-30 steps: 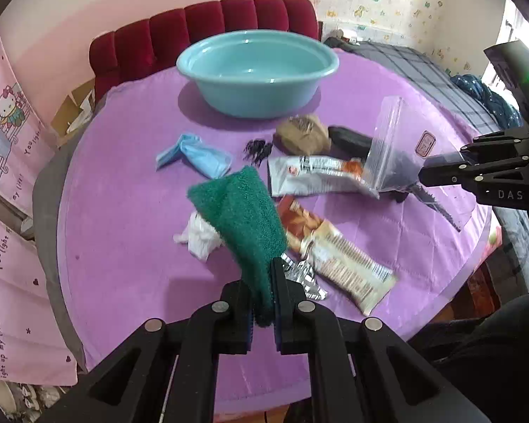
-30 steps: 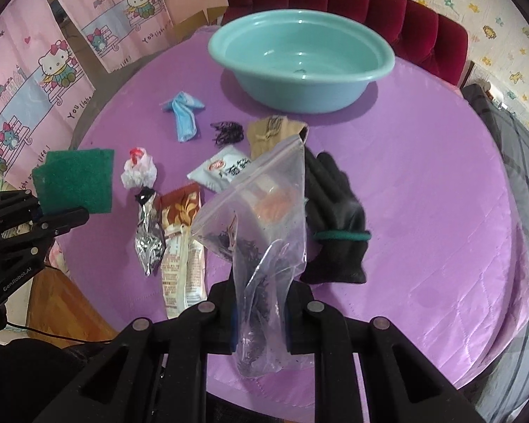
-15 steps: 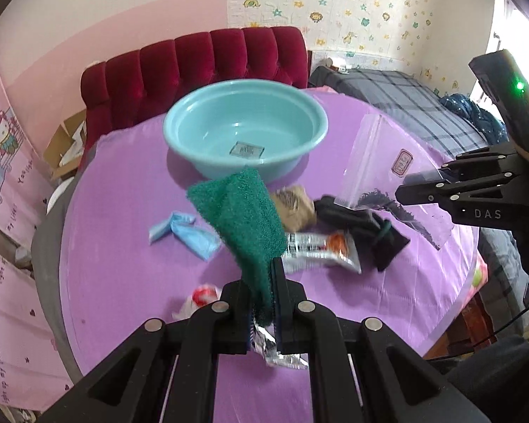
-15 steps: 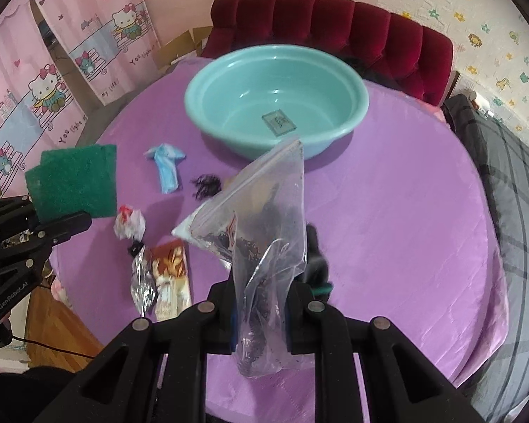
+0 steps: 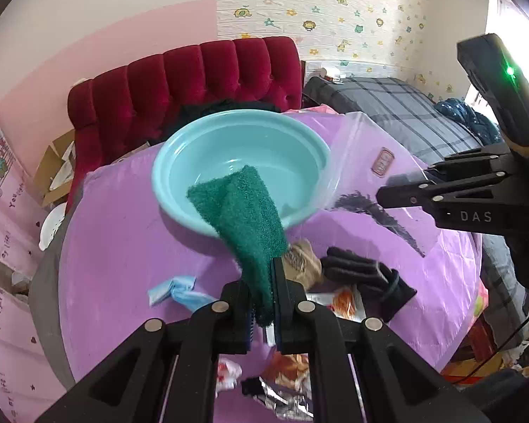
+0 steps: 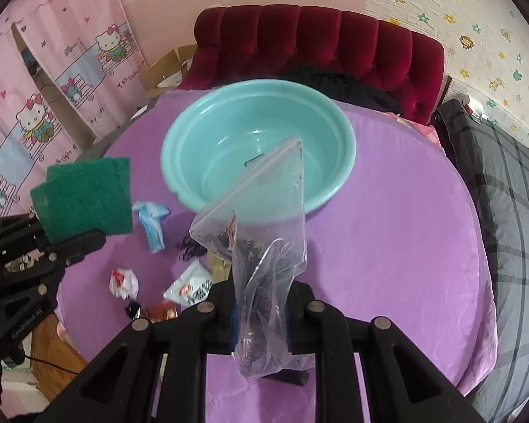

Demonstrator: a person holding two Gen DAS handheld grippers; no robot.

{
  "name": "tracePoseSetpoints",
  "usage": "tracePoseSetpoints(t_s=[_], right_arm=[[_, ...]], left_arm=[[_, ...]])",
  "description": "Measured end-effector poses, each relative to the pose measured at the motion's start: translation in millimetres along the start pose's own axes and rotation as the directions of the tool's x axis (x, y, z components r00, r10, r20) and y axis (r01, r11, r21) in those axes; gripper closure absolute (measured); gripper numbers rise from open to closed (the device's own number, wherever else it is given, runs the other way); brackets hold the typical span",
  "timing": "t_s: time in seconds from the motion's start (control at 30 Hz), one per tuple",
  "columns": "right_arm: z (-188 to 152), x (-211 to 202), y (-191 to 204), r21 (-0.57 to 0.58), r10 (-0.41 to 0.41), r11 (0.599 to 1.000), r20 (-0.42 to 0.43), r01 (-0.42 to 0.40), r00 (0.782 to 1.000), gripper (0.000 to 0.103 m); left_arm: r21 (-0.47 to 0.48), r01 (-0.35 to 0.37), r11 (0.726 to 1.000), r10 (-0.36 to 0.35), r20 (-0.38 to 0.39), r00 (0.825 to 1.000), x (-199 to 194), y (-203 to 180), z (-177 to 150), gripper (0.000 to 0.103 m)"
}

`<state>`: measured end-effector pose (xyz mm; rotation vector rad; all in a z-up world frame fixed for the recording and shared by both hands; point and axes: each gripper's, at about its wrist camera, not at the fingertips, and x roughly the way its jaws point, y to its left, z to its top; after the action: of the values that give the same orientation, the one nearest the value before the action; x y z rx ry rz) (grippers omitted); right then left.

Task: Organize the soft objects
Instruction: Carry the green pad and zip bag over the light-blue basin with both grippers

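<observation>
Raised fuzzy green pad [image 5: 243, 218], crinkly clear bag [image 6: 264, 232], nearer round basin [image 6: 208, 130]

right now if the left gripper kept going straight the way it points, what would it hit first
Most likely the teal basin. The left gripper, shut on the green scouring pad, aims at the basin's near side, so the pad would arrive first. Depth is hard to judge; it could meet the purple tablecloth just short.
</observation>
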<state>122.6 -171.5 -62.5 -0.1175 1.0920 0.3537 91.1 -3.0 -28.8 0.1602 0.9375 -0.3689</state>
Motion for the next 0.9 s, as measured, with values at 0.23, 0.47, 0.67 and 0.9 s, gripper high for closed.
tracePoseSetpoints(t_s=[0.23, 0.47, 0.67, 0.9], right_arm=[[34, 13, -9, 0.013, 0.003, 1.000, 0.013, -0.003, 1.000, 0.084], [66, 27, -16, 0.024, 0.006, 1.000, 0.020, -0.007, 1.000, 0.083], [91, 49, -26, 0.044, 0.010, 0.999, 0.015, -0.011, 1.000, 0.083], [115, 82, -40, 0.089, 0.031, 0.996, 0.003, -0.031, 1.000, 0.083]], left_arm=[[0.026, -0.007, 1.000, 0.007, -0.004, 1.000, 22, 5, 26, 0.094], [0.031, 0.000, 1.000, 0.000, -0.003, 1.000, 45, 15, 53, 0.094], [0.044, 0.003, 0.999, -0.003, -0.008, 1.000, 67, 22, 72, 0.094], [0.033, 0.010, 0.999, -0.009, -0.029, 1.000, 99, 34, 88, 0.094]])
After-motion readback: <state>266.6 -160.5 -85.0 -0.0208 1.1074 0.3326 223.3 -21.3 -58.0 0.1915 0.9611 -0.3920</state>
